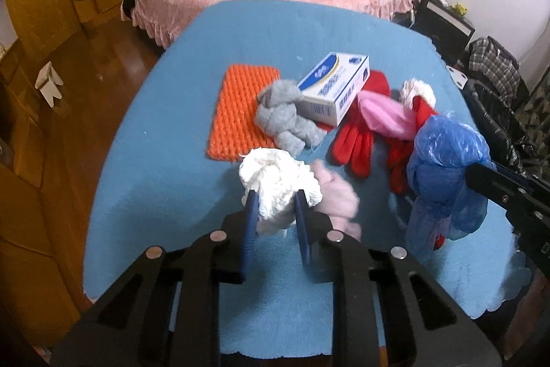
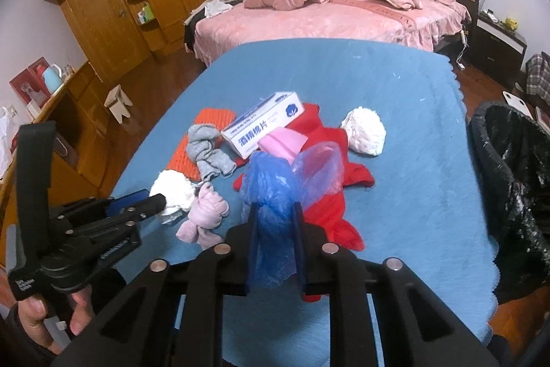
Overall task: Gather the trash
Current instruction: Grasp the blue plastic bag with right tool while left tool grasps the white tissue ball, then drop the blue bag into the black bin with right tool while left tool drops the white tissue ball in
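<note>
My left gripper [image 1: 275, 198] is shut on a crumpled white paper wad [image 1: 278, 185], held just above the blue table cloth [image 1: 172, 195]; the wad also shows in the right wrist view [image 2: 173, 188]. My right gripper [image 2: 275, 212] is shut on a crumpled blue plastic bag [image 2: 275, 191], lifted over the red gloves; the bag also shows in the left wrist view [image 1: 443, 167]. A second white paper wad [image 2: 366, 135] lies on the cloth to the right. A bin lined with a black bag [image 2: 508, 167] stands off the table's right edge.
On the cloth lie an orange mat [image 1: 240, 112], a grey sock [image 1: 285, 119], a white and blue box [image 1: 337, 88], red gloves [image 1: 354, 140], a pink item [image 1: 385, 116] and a pale pink sock [image 2: 204, 219]. A pink bed [image 2: 326, 16] stands behind.
</note>
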{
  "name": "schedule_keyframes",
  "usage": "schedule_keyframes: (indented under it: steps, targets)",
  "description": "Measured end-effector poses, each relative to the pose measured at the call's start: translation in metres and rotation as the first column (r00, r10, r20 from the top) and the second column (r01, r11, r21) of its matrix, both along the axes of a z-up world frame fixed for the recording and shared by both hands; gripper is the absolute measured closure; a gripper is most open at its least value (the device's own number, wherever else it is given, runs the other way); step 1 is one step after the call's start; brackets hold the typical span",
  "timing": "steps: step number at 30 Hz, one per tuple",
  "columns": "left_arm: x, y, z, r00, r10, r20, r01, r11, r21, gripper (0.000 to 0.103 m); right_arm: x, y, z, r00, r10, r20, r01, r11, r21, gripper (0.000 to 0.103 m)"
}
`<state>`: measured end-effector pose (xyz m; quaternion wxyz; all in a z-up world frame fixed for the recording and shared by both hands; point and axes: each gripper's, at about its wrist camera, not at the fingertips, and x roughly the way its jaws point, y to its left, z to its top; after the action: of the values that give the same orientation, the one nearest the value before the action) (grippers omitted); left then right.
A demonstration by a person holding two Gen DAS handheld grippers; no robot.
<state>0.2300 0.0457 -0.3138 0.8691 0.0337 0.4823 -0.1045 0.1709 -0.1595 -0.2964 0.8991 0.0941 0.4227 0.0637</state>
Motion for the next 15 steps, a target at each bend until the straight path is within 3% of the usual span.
schedule_keyframes:
  steps: [15]
  targets:
    - [-0.018, -0.013, 0.037, 0.998, -0.005, 0.065, 0.004, 1.000, 0.011, 0.082, -0.015, -0.020, 0.027, 0.998, -0.030, 0.058, 0.032, 0.999, -0.019, 0.085]
